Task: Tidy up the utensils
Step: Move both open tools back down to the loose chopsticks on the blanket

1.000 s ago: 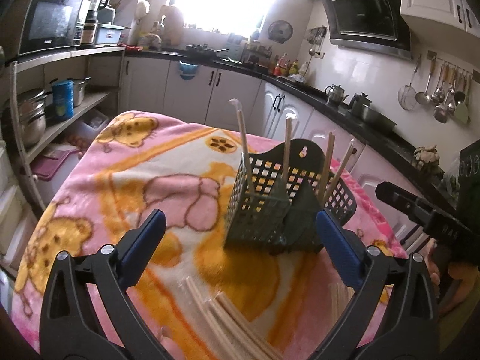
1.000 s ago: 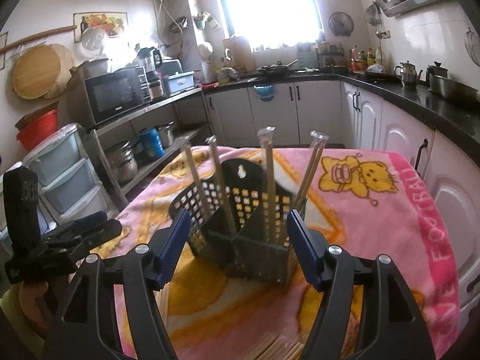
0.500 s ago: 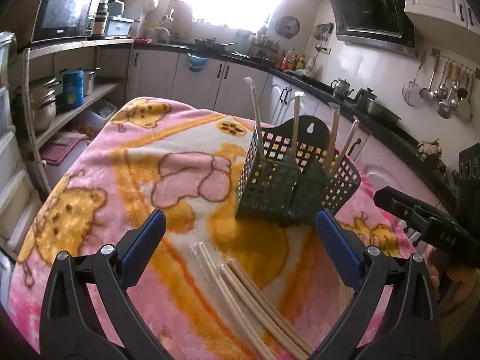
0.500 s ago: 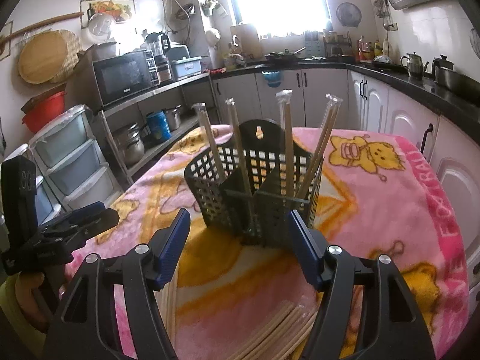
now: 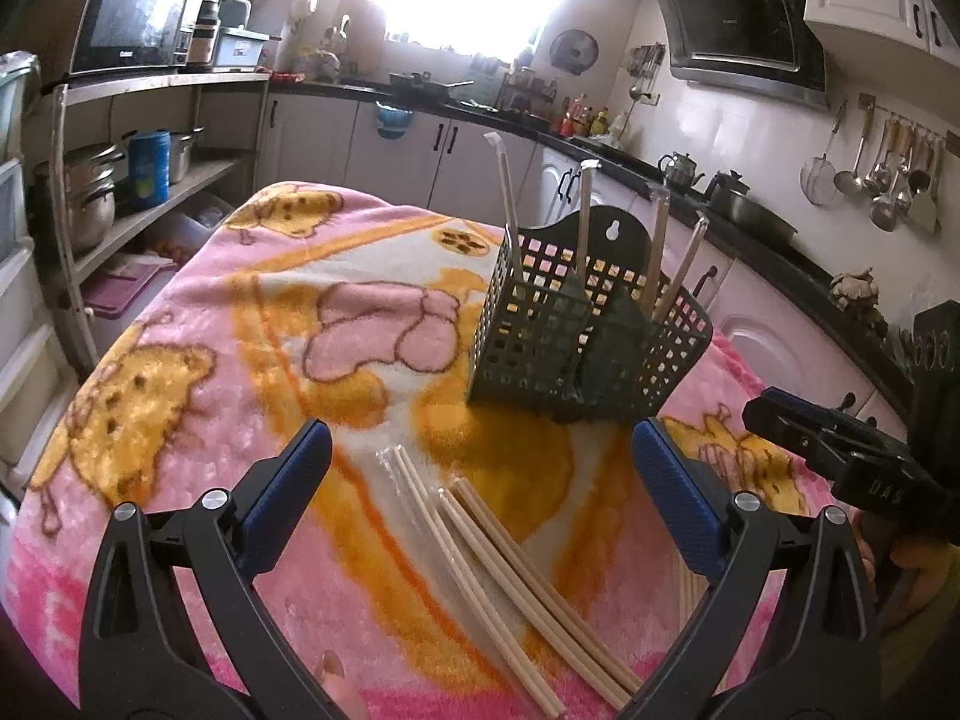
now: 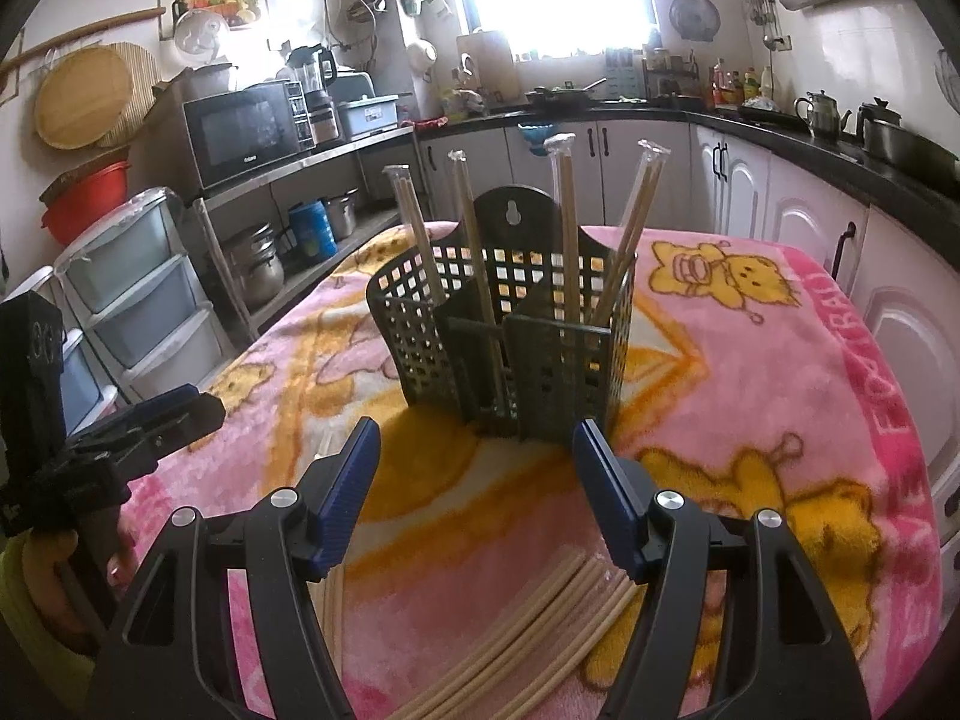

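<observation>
1. My left gripper stood with its jaws apart and empty, low in the frame.
2. Loose chopsticks lay on the pink blanket between its fingers.
3. The dark basket, holding upright chopsticks, stood beyond, centre-right.
4. My right gripper was likewise spread, with more chopsticks at bottom centre.

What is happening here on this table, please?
A person holds a gripper in each hand and is sorting wrapped chopsticks into a dark basket on the pink blanket. Four wrapped pairs already stand in its compartments. More chopsticks lie loose on the blanket in front. The left gripper and the right gripper are both open and empty, hovering above the loose chopsticks.
</observation>
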Demonstrator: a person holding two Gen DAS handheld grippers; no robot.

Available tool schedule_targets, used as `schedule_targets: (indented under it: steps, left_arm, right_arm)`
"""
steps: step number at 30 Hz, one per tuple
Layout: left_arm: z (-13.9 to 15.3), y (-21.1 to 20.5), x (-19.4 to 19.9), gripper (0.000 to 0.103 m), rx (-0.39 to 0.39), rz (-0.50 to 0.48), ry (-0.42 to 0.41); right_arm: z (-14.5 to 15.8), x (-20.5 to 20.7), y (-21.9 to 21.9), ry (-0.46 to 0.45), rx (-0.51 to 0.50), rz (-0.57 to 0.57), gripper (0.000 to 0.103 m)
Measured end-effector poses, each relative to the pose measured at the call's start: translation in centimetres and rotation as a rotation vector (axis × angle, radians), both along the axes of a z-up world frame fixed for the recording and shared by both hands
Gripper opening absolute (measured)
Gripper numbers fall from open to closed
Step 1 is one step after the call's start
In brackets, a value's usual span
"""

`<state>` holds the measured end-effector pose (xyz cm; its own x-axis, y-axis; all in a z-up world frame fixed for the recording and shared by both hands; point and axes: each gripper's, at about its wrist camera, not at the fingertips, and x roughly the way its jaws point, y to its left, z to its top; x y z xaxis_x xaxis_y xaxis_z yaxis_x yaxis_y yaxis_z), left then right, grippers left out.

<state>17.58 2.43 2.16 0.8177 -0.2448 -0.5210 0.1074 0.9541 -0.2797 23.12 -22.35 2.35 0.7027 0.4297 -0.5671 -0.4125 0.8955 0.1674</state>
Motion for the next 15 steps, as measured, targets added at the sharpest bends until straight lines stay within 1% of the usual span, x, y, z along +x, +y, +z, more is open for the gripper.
schedule_targets:
  steps: [8, 15]
  left_arm:
    - [-0.9, 0.1, -0.9, 0.092, 0.007, 0.003, 0.030]
    - [-2.3, 0.4, -1.7, 0.092, 0.015, 0.005, 0.079]
  right_arm:
    - [-0.8, -1.0, -0.3, 0.019, -0.017, 0.012, 0.064]
    - [-2.2, -1.7, -0.5, 0.049, -0.038, 0.024, 0.064]
